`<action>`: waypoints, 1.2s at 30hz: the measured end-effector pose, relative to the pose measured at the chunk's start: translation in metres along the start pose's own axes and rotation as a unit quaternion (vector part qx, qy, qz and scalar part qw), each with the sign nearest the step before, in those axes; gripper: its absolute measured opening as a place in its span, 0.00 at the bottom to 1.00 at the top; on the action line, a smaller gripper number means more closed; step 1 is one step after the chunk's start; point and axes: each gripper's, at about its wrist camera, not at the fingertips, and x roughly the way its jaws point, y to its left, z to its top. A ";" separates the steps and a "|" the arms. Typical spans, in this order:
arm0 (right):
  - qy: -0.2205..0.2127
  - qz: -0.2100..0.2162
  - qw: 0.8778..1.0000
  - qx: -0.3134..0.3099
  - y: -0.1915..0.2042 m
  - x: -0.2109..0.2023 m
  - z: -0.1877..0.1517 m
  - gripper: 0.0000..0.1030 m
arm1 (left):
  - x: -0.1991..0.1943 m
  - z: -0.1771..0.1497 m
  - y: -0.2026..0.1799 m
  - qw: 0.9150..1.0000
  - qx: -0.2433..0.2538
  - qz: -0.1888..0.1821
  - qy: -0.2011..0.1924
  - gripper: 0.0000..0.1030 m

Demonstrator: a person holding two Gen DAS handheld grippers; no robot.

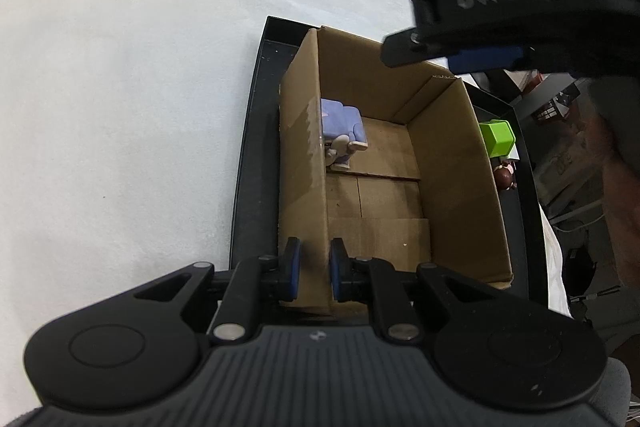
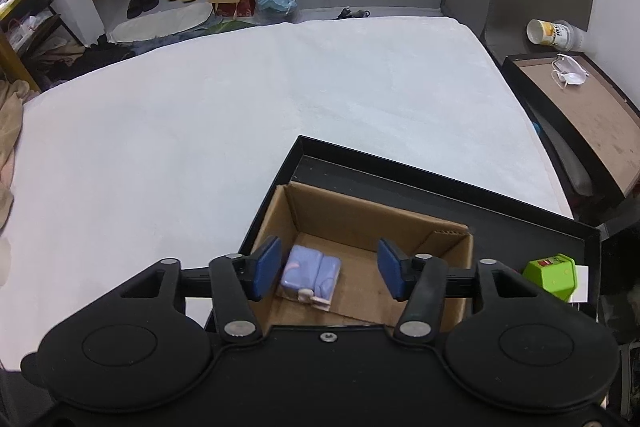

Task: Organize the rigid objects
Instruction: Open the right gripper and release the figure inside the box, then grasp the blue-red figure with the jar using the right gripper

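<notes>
**Toy in the box; right fingers clear above it, left steadies the wall**

Left wrist view: the left gripper (image 1: 311, 269) has its fingers clamped on the near wall of the cardboard box (image 1: 452, 163), one pad outside, one inside. The box sits in a black tray (image 1: 256, 131) on a white bed (image 1: 120, 87). A purple toy (image 1: 343, 131) lies on the box floor against the left wall, toward the far end. A green block (image 1: 498, 137) and a small brown figure (image 1: 505, 175) sit in the tray just outside the right wall. The right gripper crosses the upper right of the frame, above the box.

Right wrist view: the right gripper (image 2: 328, 273) hangs over the box with its fingers (image 2: 267, 267) apart and nothing pressed between them; the toy (image 2: 311, 275) shows below the gap, resting on the floor.

Judgement: the drop looks done, so the step is a clean retreat. Lift the right gripper straight up before moving sideways, so a finger does not catch the rim. Keep the left clamp firm; the box is light and could slide in the tray. The green block looks the likely next pick; approach from outside the right wall.
</notes>
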 end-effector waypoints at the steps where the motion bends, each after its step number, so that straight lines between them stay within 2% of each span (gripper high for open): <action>1: 0.000 -0.001 1.000 0.000 -0.002 -0.001 -0.002 0.53 | 0.000 0.000 0.000 1.000 -0.001 0.000 0.000 0.13; 16: 0.004 -0.017 1.000 0.021 -0.048 -0.025 -0.032 0.57 | 0.001 0.000 -0.004 1.000 0.002 0.012 -0.001 0.13; 24: 0.000 -0.026 0.999 0.035 -0.081 -0.034 -0.045 0.63 | 0.004 -0.001 -0.008 1.000 0.009 0.024 -0.001 0.13; 36: 0.005 -0.035 0.997 0.065 -0.127 -0.029 -0.066 0.66 | 0.007 -0.004 -0.016 0.998 0.025 0.049 0.003 0.12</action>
